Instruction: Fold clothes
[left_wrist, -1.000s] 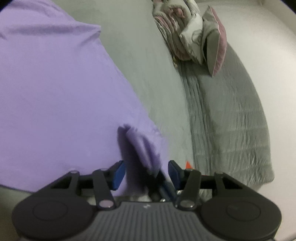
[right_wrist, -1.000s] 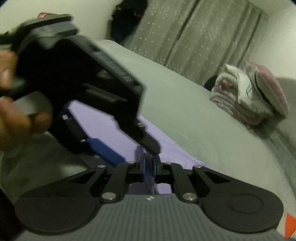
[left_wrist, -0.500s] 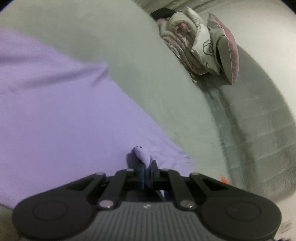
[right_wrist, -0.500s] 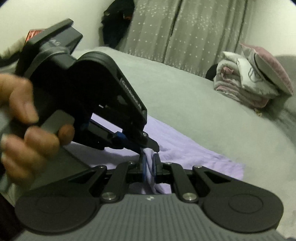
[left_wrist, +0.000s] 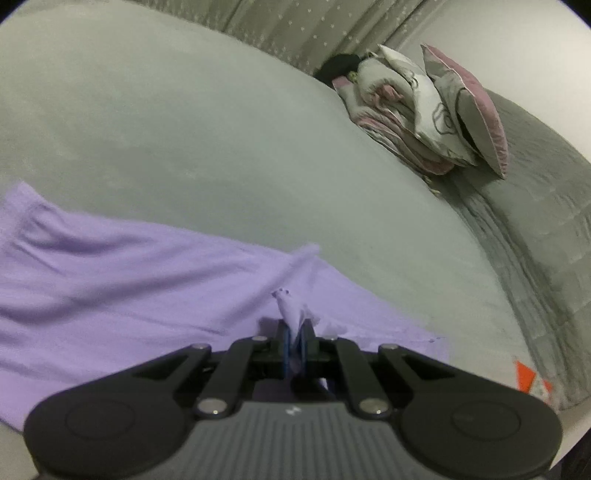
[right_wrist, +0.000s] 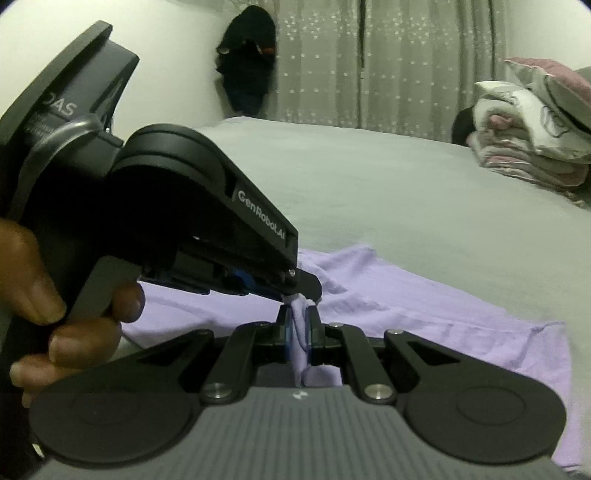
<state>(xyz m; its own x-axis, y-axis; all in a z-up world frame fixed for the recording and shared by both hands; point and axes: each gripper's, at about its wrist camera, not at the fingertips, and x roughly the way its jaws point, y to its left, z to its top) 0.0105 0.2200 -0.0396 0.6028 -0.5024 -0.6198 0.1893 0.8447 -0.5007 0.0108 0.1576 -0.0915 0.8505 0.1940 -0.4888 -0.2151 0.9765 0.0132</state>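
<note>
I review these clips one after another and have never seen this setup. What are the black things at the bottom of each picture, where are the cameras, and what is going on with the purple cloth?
There is no robot here. A person holds a hand-held pinching tool in each hand, and each tool has a wide-angle camera that looks forward along its two fingers. The black shape at the bottom of each picture is therefore the tool that carries that camera.

In the left view, the left tool is shut on a bunch of the purple garment, which lies on a grey bed.

In the right view, the right tool is shut on the same garment, close beside the tip of the left tool, which the person's hand holds.

Folded bedding is stacked at the far end.
</note>
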